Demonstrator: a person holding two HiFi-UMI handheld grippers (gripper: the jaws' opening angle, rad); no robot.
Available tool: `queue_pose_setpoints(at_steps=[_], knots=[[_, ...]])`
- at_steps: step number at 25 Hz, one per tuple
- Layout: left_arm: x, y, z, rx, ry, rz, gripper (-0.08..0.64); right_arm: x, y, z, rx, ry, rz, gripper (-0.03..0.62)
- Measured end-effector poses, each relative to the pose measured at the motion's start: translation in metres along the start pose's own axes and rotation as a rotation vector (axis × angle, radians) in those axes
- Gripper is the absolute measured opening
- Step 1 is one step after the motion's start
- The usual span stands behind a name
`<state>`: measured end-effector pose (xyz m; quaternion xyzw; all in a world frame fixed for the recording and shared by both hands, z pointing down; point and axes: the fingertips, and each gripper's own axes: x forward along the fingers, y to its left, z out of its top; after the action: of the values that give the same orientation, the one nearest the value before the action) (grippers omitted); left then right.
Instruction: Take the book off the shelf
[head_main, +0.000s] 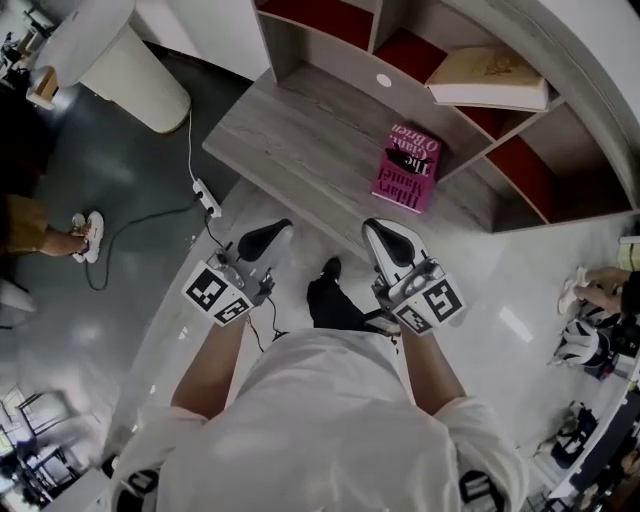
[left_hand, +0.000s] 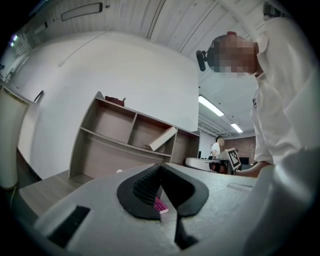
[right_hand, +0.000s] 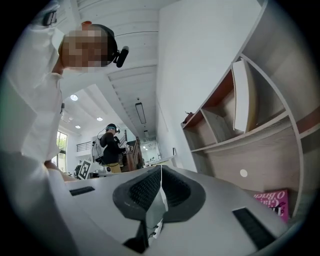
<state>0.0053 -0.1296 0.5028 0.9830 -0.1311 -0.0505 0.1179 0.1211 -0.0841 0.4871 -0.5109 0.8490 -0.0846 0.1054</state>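
A pink book (head_main: 407, 167) lies flat on the wooden ledge (head_main: 300, 130) below the shelf unit; its corner shows in the right gripper view as a pink book (right_hand: 272, 200). A tan book (head_main: 490, 78) rests tilted in a shelf compartment, and shows as a leaning book (left_hand: 162, 138) and a leaning book (right_hand: 241, 95) in the gripper views. My left gripper (head_main: 270, 235) and right gripper (head_main: 387, 235) hang side by side close to my body, short of the ledge's front edge. Both are shut with nothing held: left gripper (left_hand: 161, 169), right gripper (right_hand: 161, 169).
The shelf unit (head_main: 560, 150) has red-backed compartments. A white round bin (head_main: 140, 70) stands at the far left. A power strip (head_main: 207, 198) with a cable lies on the floor. Other people's feet show at left (head_main: 85, 235) and right (head_main: 590, 290).
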Motion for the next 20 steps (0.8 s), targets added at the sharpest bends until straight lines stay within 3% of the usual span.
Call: queue_pose_setpoints(at_steps=[7,14,20], knots=[[0.059,0.035,0.028,0.009,0.022,-0.086,0.014,0.031,-0.045,0.034,0.002,-0.039,-0.056,0.015],[0.109,0.048,0.047,-0.004,0.019,-0.195,0.014,0.037,-0.067,0.043,0.008,-0.038,-0.105,0.015],[0.158,0.039,0.057,0.06,0.055,-0.315,0.014,0.014,-0.089,0.076,-0.002,-0.126,-0.25,0.015]])
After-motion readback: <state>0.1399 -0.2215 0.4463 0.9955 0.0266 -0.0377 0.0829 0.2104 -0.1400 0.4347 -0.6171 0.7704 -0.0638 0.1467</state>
